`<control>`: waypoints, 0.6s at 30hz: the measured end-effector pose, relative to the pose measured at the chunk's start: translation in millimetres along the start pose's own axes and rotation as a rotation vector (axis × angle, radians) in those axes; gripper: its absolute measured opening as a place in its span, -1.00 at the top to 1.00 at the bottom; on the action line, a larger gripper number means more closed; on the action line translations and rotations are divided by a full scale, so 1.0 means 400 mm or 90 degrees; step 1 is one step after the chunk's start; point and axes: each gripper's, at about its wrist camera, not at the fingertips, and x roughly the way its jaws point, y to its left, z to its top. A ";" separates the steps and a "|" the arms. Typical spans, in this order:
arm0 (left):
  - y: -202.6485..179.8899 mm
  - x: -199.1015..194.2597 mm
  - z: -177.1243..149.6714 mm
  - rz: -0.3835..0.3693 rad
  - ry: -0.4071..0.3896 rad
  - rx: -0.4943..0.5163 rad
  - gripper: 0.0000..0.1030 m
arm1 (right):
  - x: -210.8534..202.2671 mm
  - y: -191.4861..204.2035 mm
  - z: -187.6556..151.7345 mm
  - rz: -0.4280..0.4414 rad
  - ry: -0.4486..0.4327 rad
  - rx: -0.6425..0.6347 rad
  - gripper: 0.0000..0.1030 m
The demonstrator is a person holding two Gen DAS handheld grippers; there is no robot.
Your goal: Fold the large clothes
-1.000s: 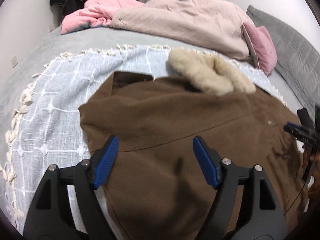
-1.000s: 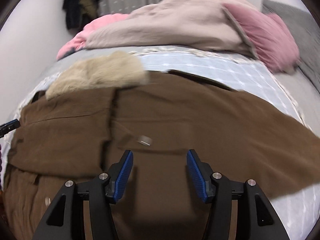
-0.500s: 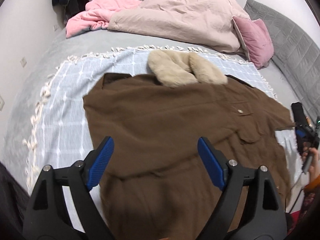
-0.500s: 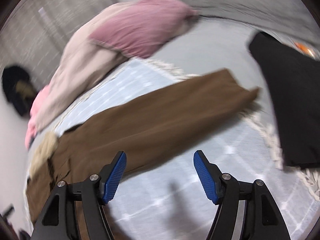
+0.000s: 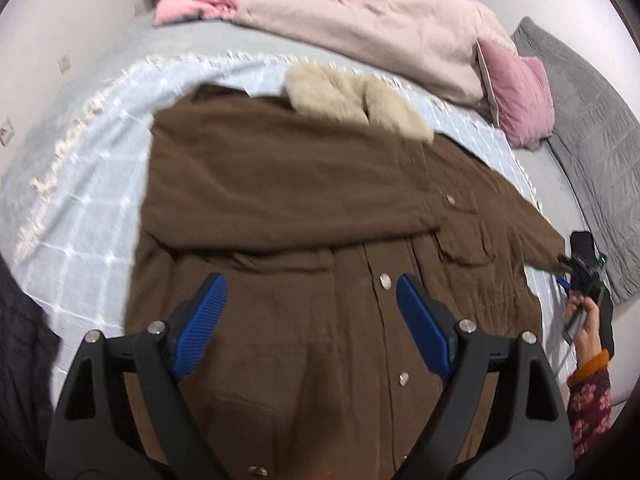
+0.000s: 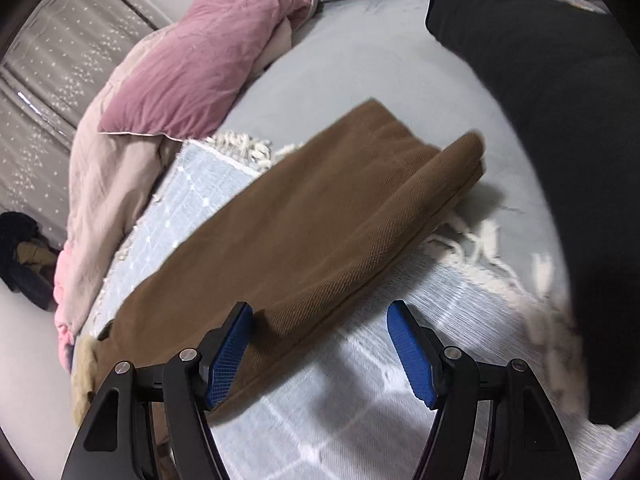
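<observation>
Right tool (image 6: 318, 354) newly over coat sleeve (image 6: 320, 216), cuff pointing upper right.

Blanket (image 6: 360, 400) free by sleeve (image 6: 320, 220); black garment (image 6: 560, 120) blocks rt.

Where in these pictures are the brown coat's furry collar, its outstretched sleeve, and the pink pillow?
furry collar (image 5: 352, 98), left wrist view, on the middle of the cream fur.
outstretched sleeve (image 6: 320, 216), right wrist view, on the sleeve's broad brown middle.
pink pillow (image 6: 192, 68), right wrist view, on its wrinkled face.
</observation>
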 end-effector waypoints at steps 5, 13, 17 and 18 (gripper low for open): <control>-0.010 0.069 -0.030 -0.040 0.059 -0.007 -0.71 | 0.034 0.014 0.028 -0.030 -0.042 -0.025 -0.36; 0.031 0.107 -0.046 -0.060 0.071 -0.068 -0.71 | 0.024 0.000 0.063 -0.062 -0.079 0.046 0.54; 0.064 0.111 -0.046 -0.049 0.083 -0.091 -0.71 | -0.033 0.051 0.052 -0.059 -0.127 0.018 0.83; 0.071 0.112 -0.045 -0.040 0.087 -0.091 -0.71 | -0.051 0.075 0.049 -0.055 -0.141 0.003 0.85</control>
